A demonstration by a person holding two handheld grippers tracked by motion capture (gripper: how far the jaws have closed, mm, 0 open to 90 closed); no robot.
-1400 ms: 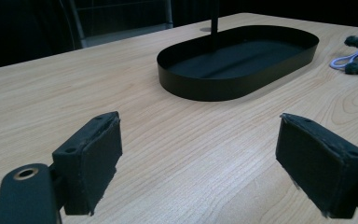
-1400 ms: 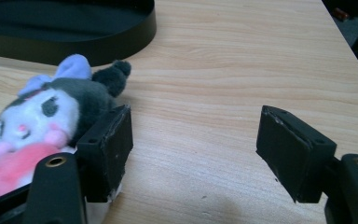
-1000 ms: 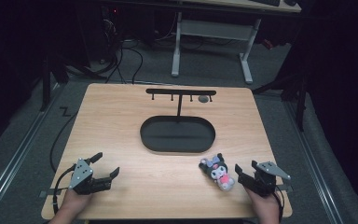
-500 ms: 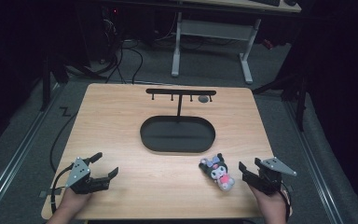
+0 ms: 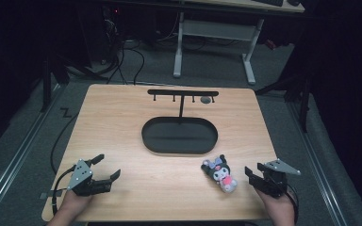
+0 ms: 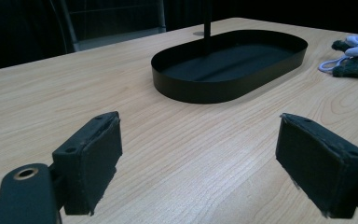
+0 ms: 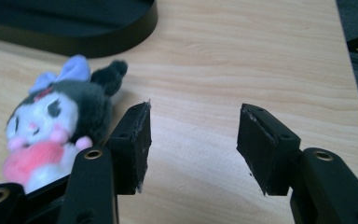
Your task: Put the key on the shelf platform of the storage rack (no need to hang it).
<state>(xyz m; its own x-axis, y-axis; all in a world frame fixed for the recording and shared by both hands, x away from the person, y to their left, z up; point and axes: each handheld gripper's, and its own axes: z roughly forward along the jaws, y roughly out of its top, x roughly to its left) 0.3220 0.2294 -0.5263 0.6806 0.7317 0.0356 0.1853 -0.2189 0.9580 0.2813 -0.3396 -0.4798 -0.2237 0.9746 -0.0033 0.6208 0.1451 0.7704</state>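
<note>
A wooden table [image 5: 122,117] is seen from above, with a black oval tray [image 5: 179,135] at its centre and a black T-shaped stand with small hooks [image 5: 183,93] rising from the tray's far side. A small plush toy [image 5: 221,172], dark-haired with a white face and pink body, lies on the table near the front right, just in front of the tray and apart from it. The right gripper [image 5: 253,175] is held low just beside the toy, on its right. In the right gripper view, the right gripper's jaws are set partly apart with bare wood between them; they have just been closing, and nothing is held. The toy lies off to the side of one jaw, seemingly not touched. The left gripper [image 5: 106,166] is rested at the front left, well apart from the toy, its jaws wide apart and empty. The step in hand is judged to be the approach to the toy. For the next move, the right jaws would need to be reopened and shifted sideways over the toy's body before being pressed together
</note>
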